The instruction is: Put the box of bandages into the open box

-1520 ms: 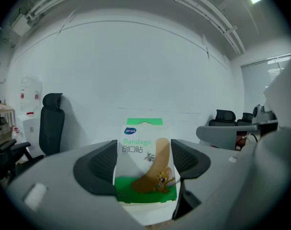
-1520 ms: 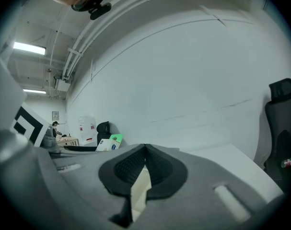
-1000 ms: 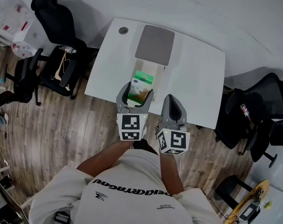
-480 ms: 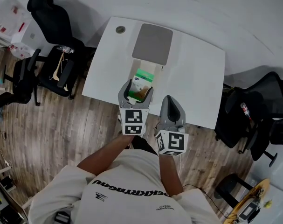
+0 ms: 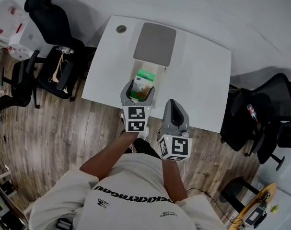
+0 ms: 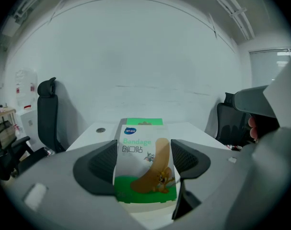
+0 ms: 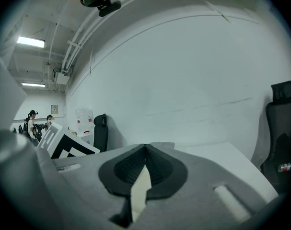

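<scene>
The box of bandages (image 5: pixel 145 82) is green and white with a cartoon plaster on its front (image 6: pixel 145 169). It stands upright between the jaws of my left gripper (image 5: pixel 140 92), which is shut on its sides. The left gripper holds it over the near end of the open box (image 5: pixel 147 65), a white tray whose grey lid (image 5: pixel 157 43) lies folded back on the table. My right gripper (image 5: pixel 170 105) hangs to the right, over the table's near edge. In the right gripper view its jaws (image 7: pixel 145 150) are shut with nothing between them.
The white table (image 5: pixel 203 75) has a round cable hole (image 5: pixel 121 29) at its far left corner. Black office chairs stand to the left (image 5: pixel 54 61) and right (image 5: pixel 267 111) of it on the wooden floor (image 5: pixel 64 128).
My left gripper has sunk with the box of bandages, closer to the open box. The right gripper has stayed where it was.
</scene>
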